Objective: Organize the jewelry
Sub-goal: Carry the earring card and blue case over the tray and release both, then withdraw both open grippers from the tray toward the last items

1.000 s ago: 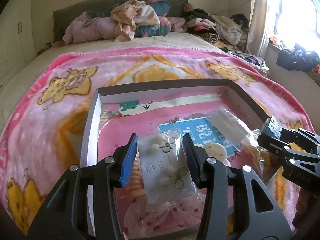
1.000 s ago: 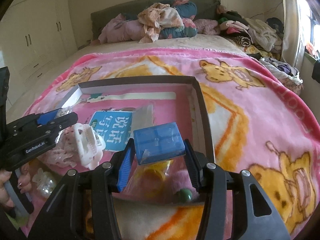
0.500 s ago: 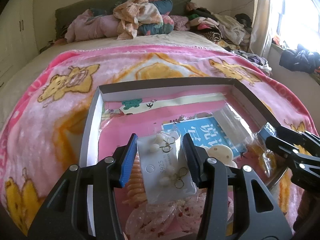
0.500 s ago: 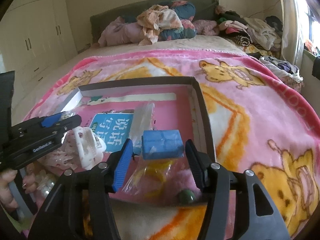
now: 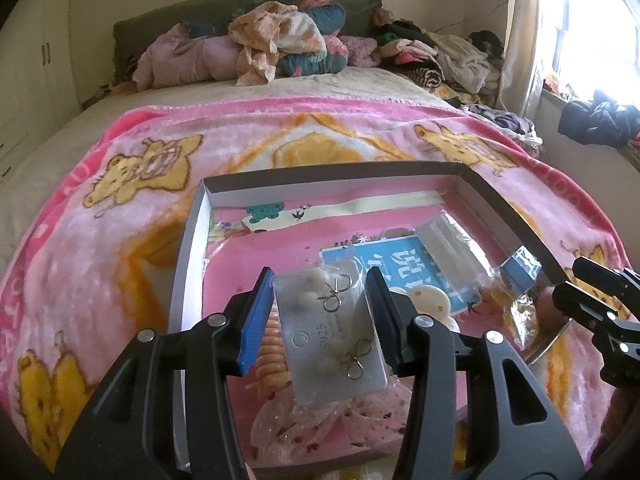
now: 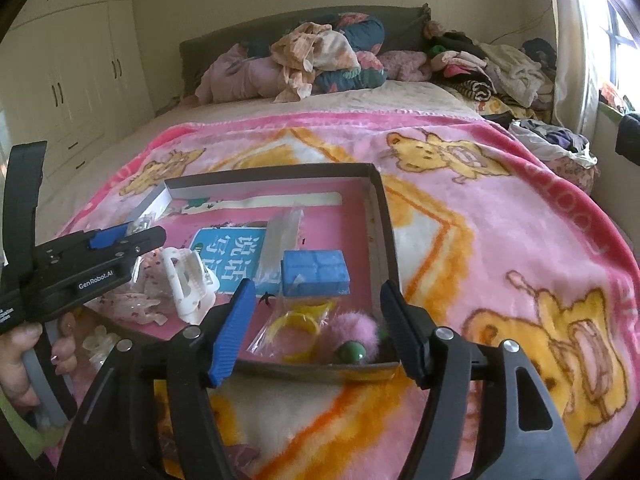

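Note:
A shallow cardboard box (image 5: 192, 236) (image 6: 384, 232) lined in pink lies on the bed blanket. My left gripper (image 5: 318, 320) is shut on a grey earring card (image 5: 332, 336) bearing gold earrings, held above the box's near end. My right gripper (image 6: 316, 320) has its jaws opening, with nothing between them. The small blue case (image 6: 316, 272) (image 5: 520, 268) lies free in the box's right part, just beyond the right fingers. Below it are a bagged yellow bangle (image 6: 298, 324), a pink pom-pom (image 6: 356, 332) and a green bead (image 6: 352, 350). A white hair claw (image 6: 188, 280) sits at the box's left.
A blue booklet (image 6: 228, 248) and a clear plastic sleeve (image 6: 280, 236) lie mid-box. An orange coil hair tie (image 5: 272, 352) and speckled clear hair clips (image 5: 320, 424) sit under the card. Heaped clothes (image 5: 280, 44) cover the bed's head. A hand (image 6: 20, 360) holds the left gripper.
The right gripper let go of the blue case, which dropped into the box, and its jaws spread and drew back. The left gripper kept still with the card.

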Tool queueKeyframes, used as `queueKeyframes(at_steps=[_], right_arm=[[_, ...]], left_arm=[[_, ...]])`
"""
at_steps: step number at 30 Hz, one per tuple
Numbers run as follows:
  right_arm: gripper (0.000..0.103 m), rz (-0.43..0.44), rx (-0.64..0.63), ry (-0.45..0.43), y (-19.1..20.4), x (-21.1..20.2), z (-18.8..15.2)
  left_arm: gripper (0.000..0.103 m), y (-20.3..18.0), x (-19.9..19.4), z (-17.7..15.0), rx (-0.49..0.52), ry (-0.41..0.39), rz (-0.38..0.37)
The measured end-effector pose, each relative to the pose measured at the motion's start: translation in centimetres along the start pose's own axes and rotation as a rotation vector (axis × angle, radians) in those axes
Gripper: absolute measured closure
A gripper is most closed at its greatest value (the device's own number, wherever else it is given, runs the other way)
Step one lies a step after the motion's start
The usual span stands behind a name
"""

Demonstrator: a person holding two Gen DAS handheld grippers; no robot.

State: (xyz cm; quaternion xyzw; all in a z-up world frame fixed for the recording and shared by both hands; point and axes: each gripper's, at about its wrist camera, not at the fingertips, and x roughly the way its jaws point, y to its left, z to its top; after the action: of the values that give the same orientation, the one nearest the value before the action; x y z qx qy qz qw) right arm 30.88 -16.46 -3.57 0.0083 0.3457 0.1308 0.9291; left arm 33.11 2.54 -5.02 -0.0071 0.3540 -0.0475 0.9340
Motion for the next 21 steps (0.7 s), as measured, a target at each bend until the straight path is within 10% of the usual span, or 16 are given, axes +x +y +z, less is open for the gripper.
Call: queueKeyframes(at_steps=[21], right_arm=[[0.018, -0.067, 0.007, -0.132, -0.5, -7.8, -0.5]], left_arm=[[0.012, -1.2, -7.1, -0.3, -0.039, -0.105, -0.025]])
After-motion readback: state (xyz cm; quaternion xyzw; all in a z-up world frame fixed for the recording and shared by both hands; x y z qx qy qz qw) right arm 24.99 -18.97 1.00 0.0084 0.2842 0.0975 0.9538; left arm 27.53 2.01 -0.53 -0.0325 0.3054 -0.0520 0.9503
